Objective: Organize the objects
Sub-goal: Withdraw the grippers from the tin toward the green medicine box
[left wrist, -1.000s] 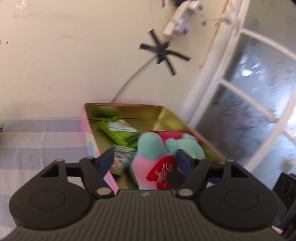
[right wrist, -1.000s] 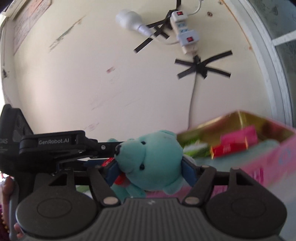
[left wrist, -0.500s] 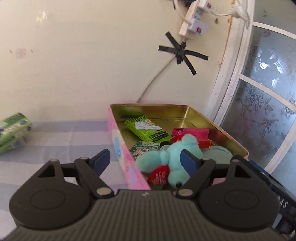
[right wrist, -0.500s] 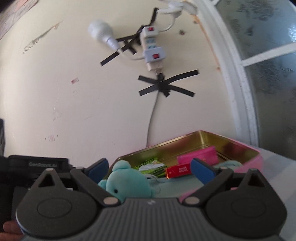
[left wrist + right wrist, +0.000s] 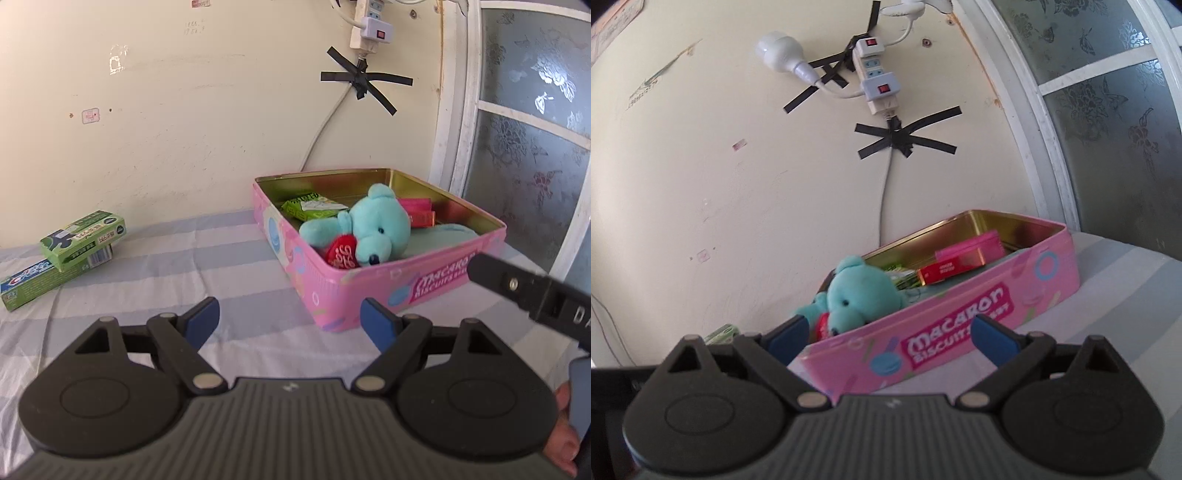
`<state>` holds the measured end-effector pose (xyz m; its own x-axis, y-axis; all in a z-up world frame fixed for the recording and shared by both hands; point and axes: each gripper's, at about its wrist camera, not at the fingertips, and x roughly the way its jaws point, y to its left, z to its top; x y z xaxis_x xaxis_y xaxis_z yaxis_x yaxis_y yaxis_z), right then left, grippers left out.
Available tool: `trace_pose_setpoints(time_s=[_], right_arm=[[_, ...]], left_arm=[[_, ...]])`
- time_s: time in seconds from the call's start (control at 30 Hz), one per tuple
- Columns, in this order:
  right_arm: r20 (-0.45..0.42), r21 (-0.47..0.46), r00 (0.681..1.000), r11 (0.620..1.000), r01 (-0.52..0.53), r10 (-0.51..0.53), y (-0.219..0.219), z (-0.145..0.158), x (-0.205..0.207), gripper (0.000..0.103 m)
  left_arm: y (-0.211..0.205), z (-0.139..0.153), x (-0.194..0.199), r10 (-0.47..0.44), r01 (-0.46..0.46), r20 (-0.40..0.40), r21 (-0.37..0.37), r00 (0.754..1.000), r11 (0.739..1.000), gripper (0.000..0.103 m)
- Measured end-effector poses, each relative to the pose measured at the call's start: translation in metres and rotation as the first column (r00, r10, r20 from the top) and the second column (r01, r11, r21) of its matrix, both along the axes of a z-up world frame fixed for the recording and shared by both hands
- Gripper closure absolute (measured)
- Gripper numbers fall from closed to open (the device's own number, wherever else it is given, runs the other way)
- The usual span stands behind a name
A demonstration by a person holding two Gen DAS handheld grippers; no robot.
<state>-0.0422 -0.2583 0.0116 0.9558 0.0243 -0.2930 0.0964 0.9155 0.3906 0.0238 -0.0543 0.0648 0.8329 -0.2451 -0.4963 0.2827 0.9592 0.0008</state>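
Two grippers hang over a striped cloth (image 5: 155, 273) that covers the table, both empty. The left gripper (image 5: 291, 319) has its blue fingers (image 5: 201, 317) spread wide above the cloth, short of the near corner of the pink tin (image 5: 369, 291). The right gripper (image 5: 890, 334) also has its fingers (image 5: 991, 338) spread wide and holds nothing; it sits just in front of the tin's (image 5: 960, 328) long printed side, with the left finger near the bear (image 5: 862, 297).

The tin stands open against the wall, near a frosted window (image 5: 532, 122). The teal bear (image 5: 369, 230) lies in the tin's near end, on its side, head toward the front wall and a red heart (image 5: 341, 253) on its chest. Behind it in the tin lie a green packet (image 5: 312, 206), a pink box (image 5: 971, 249) and a red box (image 5: 945, 271); a pale teal item (image 5: 439, 240) lies under them along the right side.

Well to the left of the tin, by the wall, a green box (image 5: 83, 236) rests on top of a toothpaste box (image 5: 33, 284). On the wall above the tin a power strip (image 5: 877, 81) is taped up with black tape (image 5: 905, 138), its cable (image 5: 884, 195) running down behind the tin. Part of the right gripper's black body (image 5: 528, 295) crosses the right edge of the left view, with a bit of the person's hand (image 5: 563, 435) below it.
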Motion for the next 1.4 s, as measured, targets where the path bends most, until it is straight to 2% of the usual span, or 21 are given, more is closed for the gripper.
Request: trace_pose_setpoints(time_s=[0.3,0.77,0.93,1.4], right_arm=[[0.021,-0.028,0.999,0.999,-0.027,0.028,0.016,0.011,-0.016,0.005],[-0.022,-0.008,0.997,0.998,-0.07,0.069,0.028,0.005,-0.01,0.005],[-0.045,-0.01,0.995,0.996,-0.091,0.091,0.037,0.001,-0.003,0.006],[-0.117,-0.05,0.98,0.984,-0.169,0.162,0.074,-0.013,0.015,0.007]], left_arm=[[0.007,-0.005,-0.014,0.008,-0.008,0.003,0.005,1.0,1.0,0.018],[0.031,-0.021,-0.013,0.066,-0.065,-0.024,0.031,0.998,0.997,0.017],[0.042,-0.025,-0.009,0.082,-0.081,-0.026,0.033,0.996,0.996,0.013],[0.081,-0.043,0.011,0.152,-0.149,-0.055,0.058,0.987,0.987,0.013]])
